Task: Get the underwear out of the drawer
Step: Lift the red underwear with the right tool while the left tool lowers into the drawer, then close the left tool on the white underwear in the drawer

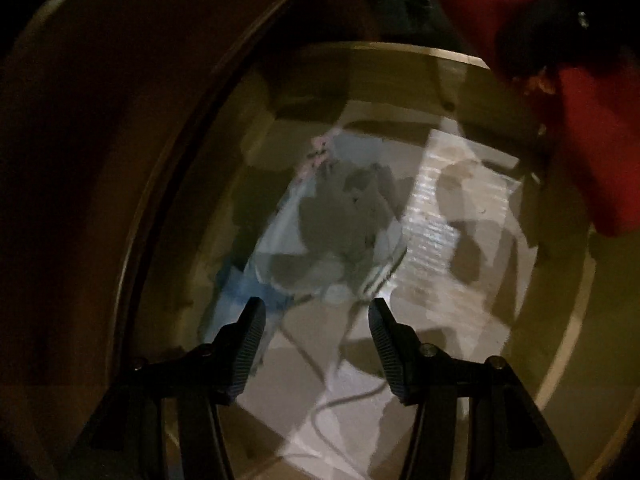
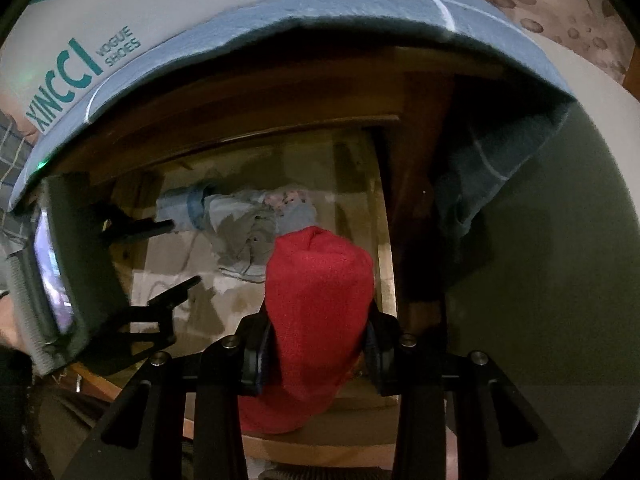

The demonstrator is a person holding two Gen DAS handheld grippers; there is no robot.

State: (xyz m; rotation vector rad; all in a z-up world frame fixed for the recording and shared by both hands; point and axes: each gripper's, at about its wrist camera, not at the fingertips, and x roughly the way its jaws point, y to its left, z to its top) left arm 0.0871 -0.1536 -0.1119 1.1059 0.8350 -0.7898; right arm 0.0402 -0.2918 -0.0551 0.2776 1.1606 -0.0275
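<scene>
The wooden drawer (image 1: 380, 46) stands pulled out below me. A crumpled pile of pale blue and grey underwear (image 1: 340, 208) lies on its floor, with a pink-patterned piece at its far end. My left gripper (image 1: 316, 308) hangs open just above the pile's near edge, with nothing between its fingers. In the right wrist view, my right gripper (image 2: 318, 328) is shut on a red piece of underwear (image 2: 320, 280) held over the drawer's (image 2: 384, 240) right side. The same view shows the pile (image 2: 244, 220) and the left gripper (image 2: 184, 251). The red piece (image 1: 580, 120) also shows at the left view's top right.
Pale paper (image 1: 440, 220) lines the drawer floor and a thin cord (image 1: 352, 396) lies across it. A blue cloth (image 2: 360, 4) drapes over the cabinet top above the drawer. A white shoe box (image 2: 80, 52) rests on it. A dark wooden frame (image 2: 416, 200) borders the drawer on the right.
</scene>
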